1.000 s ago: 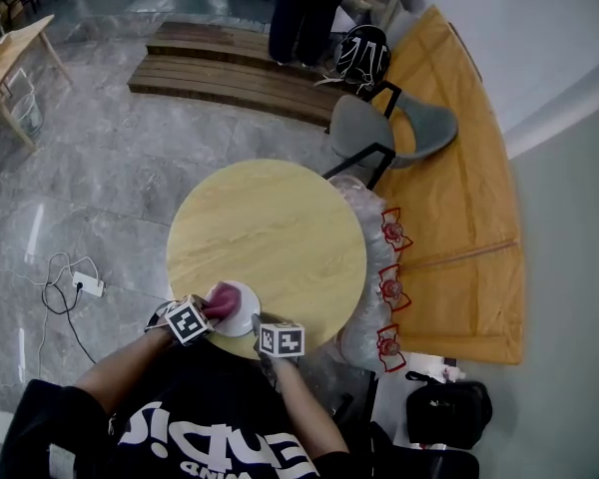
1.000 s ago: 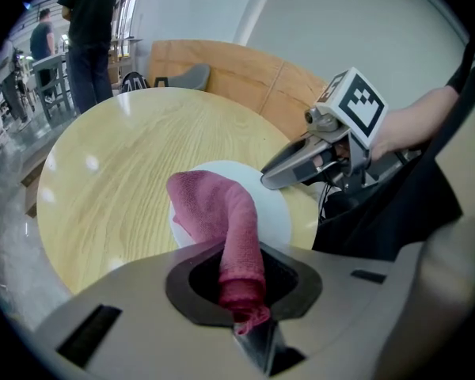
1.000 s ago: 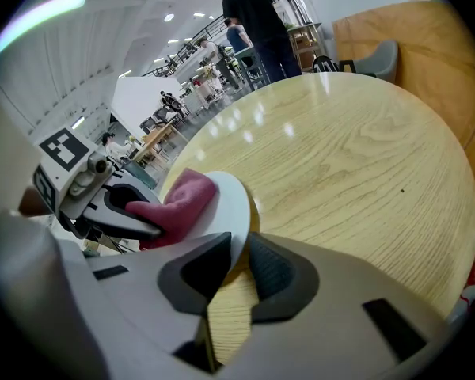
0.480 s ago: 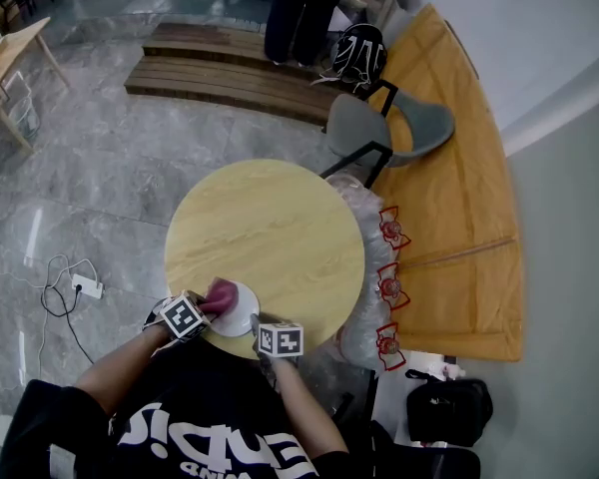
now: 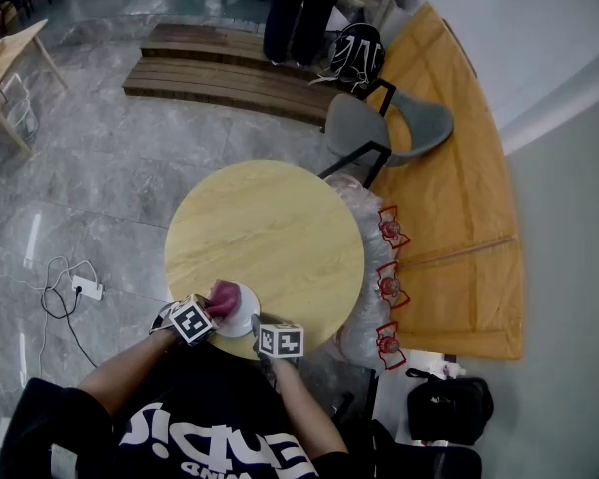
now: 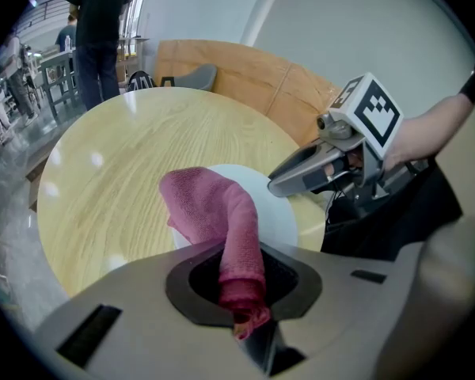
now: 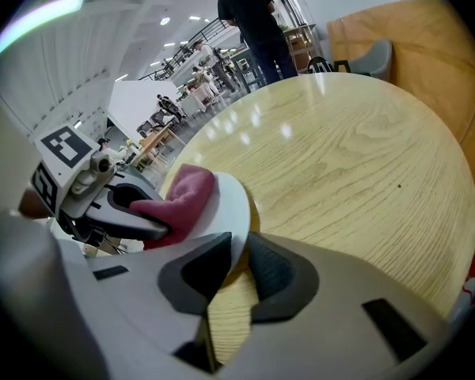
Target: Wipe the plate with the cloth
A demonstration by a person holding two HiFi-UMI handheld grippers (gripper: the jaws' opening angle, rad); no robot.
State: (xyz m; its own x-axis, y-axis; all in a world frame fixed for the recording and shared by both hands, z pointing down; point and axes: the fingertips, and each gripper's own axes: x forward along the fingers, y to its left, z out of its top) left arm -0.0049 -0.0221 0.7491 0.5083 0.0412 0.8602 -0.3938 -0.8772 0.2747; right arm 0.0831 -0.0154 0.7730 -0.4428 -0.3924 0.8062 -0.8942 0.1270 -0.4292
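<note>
At the near edge of a round wooden tabletop, the left hand-held gripper is clamped on a pink cloth, whose free end lies bunched against the face of a white plate. The right hand-held gripper has its jaws closed on the plate's near rim, just beside the other gripper. Whether the plate rests flat on the wood or is raised slightly is hard to tell from these angles; beyond the tabletop, a person in dark clothes stands past a grey chair.
</note>
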